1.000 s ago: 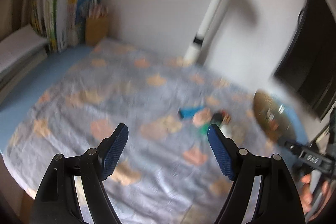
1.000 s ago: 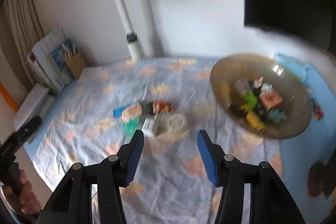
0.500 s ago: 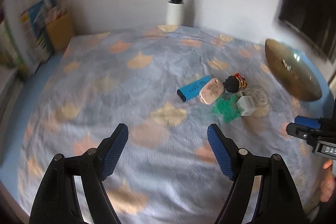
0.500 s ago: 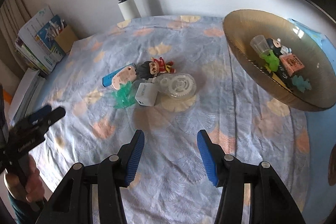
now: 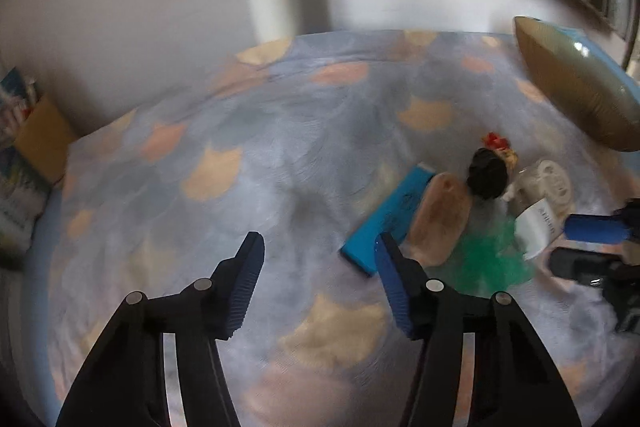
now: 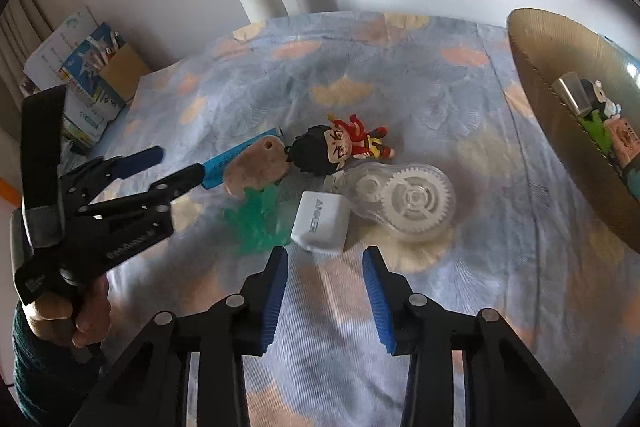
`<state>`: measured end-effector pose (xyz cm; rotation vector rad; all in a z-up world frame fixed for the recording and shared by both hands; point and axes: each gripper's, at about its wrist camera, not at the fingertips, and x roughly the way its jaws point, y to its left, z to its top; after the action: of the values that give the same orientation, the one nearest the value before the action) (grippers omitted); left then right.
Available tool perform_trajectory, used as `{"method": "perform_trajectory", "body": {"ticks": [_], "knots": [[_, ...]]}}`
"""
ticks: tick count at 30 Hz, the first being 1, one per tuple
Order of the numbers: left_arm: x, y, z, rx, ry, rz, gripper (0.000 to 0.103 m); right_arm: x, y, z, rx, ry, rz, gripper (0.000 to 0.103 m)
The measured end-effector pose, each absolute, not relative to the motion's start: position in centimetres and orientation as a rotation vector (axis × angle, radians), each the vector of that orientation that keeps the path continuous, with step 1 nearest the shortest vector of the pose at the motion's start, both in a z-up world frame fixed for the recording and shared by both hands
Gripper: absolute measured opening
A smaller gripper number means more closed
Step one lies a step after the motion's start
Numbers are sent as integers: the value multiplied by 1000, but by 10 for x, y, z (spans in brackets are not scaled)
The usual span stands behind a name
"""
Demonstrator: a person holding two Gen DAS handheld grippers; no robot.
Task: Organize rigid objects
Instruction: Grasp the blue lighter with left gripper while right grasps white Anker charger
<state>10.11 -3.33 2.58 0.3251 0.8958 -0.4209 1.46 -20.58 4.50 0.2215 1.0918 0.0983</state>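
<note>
The left gripper (image 5: 316, 251) has dropped low toward the blue bar (image 5: 386, 219), jaws wide and empty. The right gripper (image 6: 325, 265), also wide and empty, has closed in behind the white charger (image 6: 320, 221), in the cloth's central clutter.

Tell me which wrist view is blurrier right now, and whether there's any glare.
Left wrist view is motion-smeared: the cloth pattern and charger print are soft, with a glare spot on the bowl. Right wrist view is sharper: the charger lettering reads clearly. Both bend straight lines toward the edges.
</note>
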Motion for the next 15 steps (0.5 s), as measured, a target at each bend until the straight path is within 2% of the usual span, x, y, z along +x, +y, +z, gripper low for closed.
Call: {"method": "perform_trajectory", "body": {"ticks": [9, 10, 12, 15], "knots": [[103, -72, 17, 479, 893, -480, 48, 34, -201, 31, 230, 1092, 81, 38], [107, -72, 17, 454, 907, -493, 46, 36, -201, 31, 234, 1088, 78, 38], [113, -72, 17, 400, 927, -522, 29, 41, -201, 30, 230, 1081, 75, 38], [108, -76, 16, 395, 915, -515, 23, 46, -195, 30, 187, 1074, 63, 38]]}}
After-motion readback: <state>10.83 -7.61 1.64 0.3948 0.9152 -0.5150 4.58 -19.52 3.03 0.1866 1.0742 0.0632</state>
